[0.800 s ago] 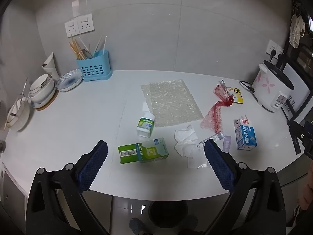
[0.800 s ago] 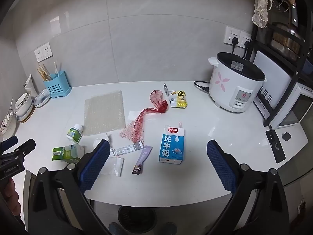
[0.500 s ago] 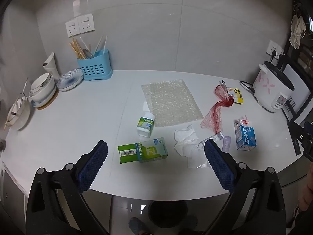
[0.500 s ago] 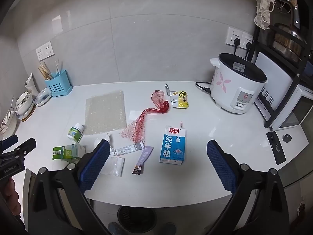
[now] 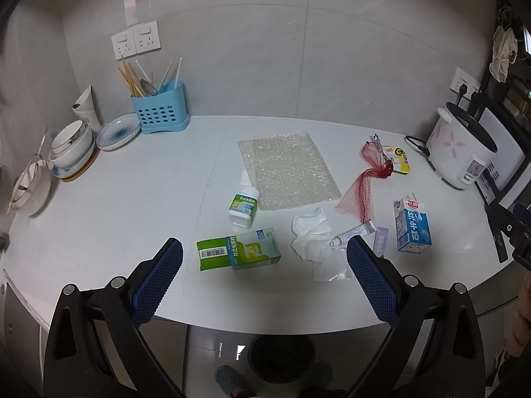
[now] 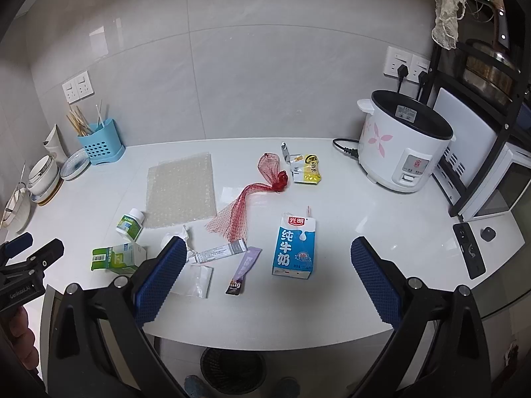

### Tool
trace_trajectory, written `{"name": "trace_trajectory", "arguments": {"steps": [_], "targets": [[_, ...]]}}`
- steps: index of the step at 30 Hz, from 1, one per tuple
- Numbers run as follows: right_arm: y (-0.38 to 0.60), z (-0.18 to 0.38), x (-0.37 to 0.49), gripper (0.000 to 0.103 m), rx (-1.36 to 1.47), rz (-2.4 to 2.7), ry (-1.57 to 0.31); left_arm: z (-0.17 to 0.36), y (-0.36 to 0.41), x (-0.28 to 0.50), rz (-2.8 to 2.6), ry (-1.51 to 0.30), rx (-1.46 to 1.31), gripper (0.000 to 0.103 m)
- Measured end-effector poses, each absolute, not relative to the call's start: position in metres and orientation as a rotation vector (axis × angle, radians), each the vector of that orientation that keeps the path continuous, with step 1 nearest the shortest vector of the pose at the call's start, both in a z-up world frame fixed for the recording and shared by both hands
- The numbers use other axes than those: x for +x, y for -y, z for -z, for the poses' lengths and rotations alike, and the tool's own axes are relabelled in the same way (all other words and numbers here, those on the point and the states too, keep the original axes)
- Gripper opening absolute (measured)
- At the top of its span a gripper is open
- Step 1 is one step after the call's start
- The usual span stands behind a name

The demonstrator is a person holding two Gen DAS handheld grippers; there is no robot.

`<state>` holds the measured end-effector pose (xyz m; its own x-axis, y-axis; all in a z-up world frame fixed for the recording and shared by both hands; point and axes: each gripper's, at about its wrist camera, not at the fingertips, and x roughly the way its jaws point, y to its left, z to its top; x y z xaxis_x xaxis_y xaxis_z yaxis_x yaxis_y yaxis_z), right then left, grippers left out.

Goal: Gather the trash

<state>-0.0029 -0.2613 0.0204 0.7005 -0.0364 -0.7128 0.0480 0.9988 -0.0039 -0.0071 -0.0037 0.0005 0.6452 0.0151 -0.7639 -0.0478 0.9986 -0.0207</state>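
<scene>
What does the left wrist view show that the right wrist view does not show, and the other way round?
Only the left wrist view shows the left gripper from behind, open over the green box, and the right gripper at its right edge. Only the right wrist view shows the right gripper from behind, open over the milk carton, plus the black remote, the microwave and the pot on the rack. Both show the white counter, bubble wrap, red net, pill bottle, tissue, rice cooker and the bin on the floor.

Bottle (image 5: 244,206) behind box (image 5: 239,252)
</scene>
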Motion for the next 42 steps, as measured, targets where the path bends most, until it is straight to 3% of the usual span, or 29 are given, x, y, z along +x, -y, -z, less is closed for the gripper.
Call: {"name": "trace_trajectory", "arguments": {"steps": [42], "targets": [[0.2665,-0.0160,-0.0024,0.095,0.020,0.055,-0.809,-0.0043,0.0090,-0.0078,-0.024,-0.870,-0.047,0.097]]}}
